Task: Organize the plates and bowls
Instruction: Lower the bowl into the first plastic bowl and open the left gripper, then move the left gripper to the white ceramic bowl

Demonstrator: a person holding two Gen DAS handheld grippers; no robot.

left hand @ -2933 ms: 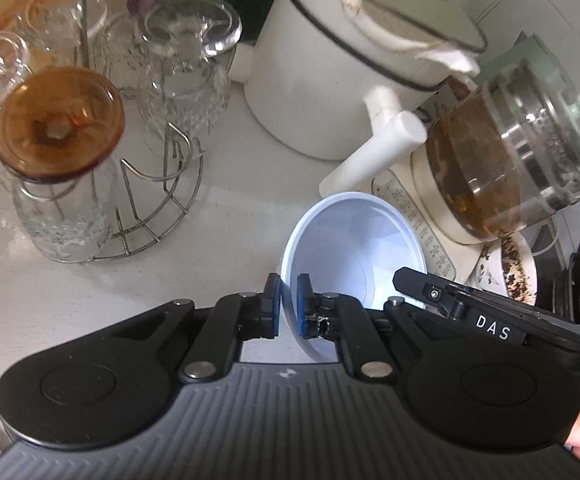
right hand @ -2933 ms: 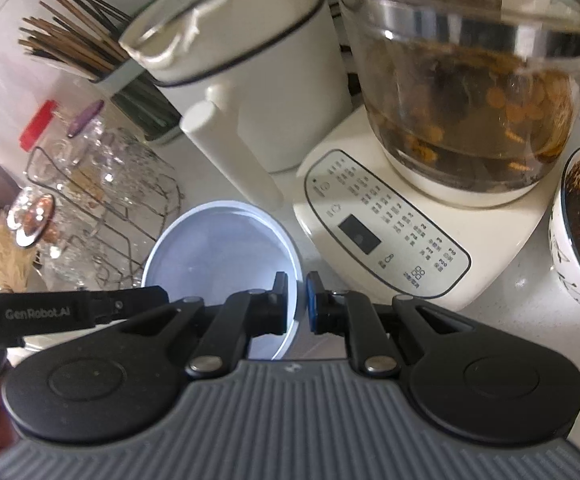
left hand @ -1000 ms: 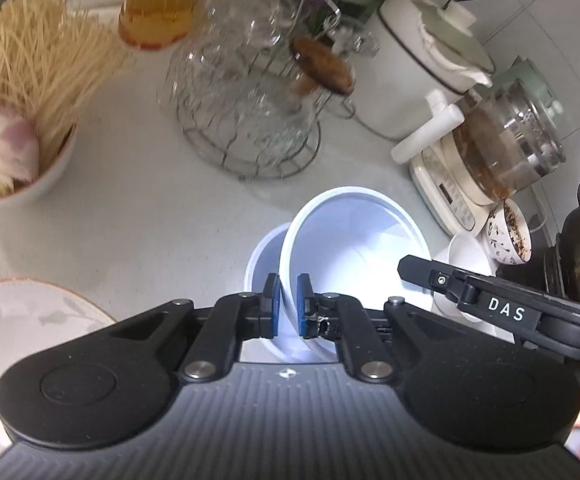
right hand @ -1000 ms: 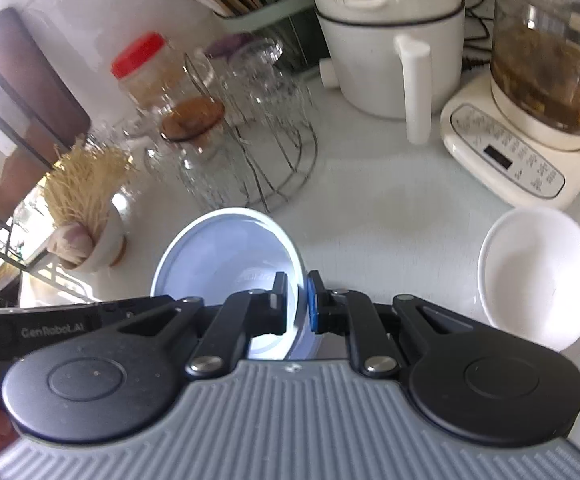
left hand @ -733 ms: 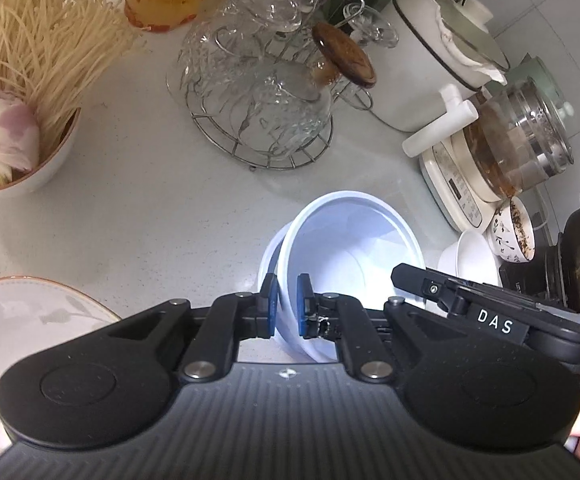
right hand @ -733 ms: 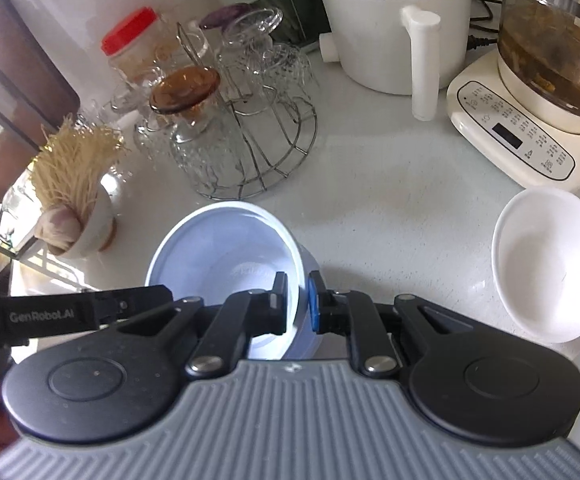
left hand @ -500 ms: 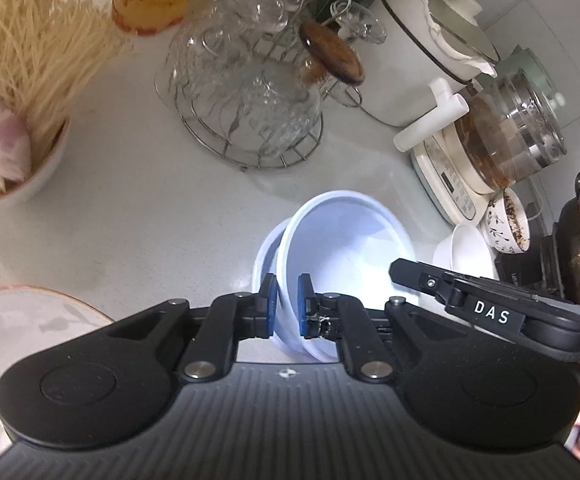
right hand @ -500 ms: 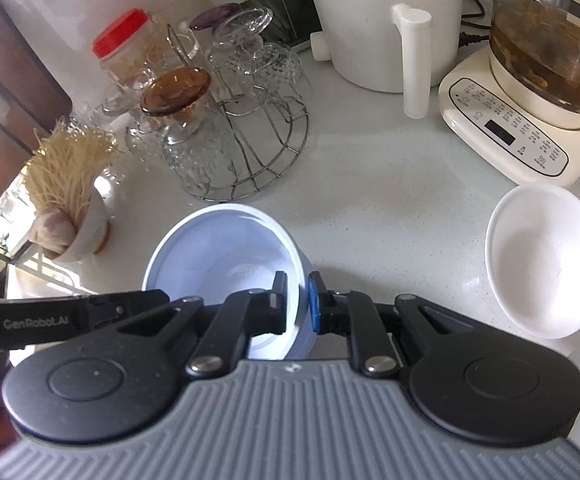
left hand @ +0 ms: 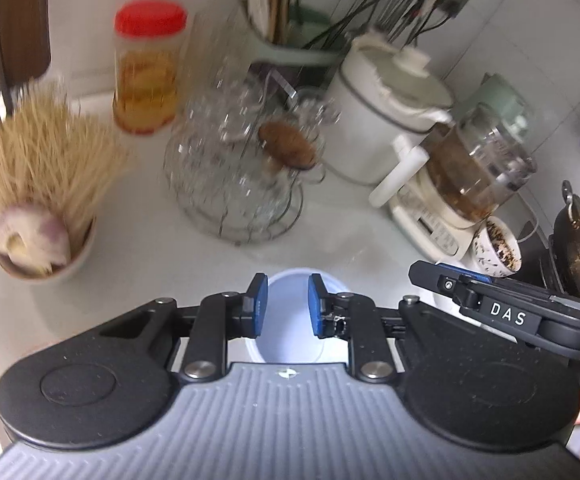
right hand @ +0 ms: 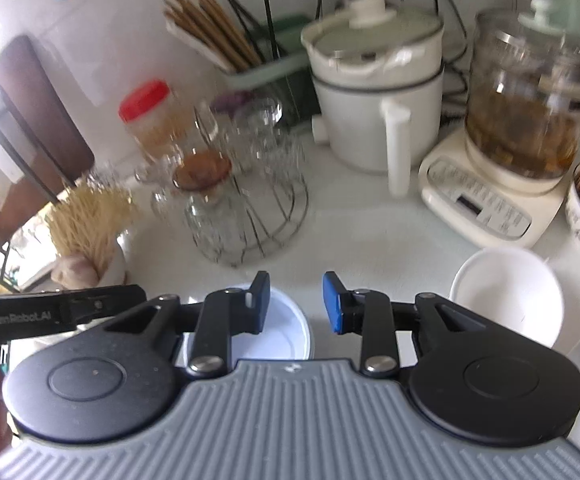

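Both grippers have let go of the pale blue bowl [left hand: 290,320] and lifted off it; half a second ago each was clamped on its rim. Now the left gripper [left hand: 287,304] has its jaws just parted, nothing pinched, the bowl sitting below on the white counter [left hand: 137,248], seen between the blue pads [left hand: 258,300]. Over on the other side, the right gripper [right hand: 296,304] has sprung apart too and holds nothing, the bowl down under its left finger. A white bowl [right hand: 508,292] rests off to the right, near the glass kettle [right hand: 530,100].
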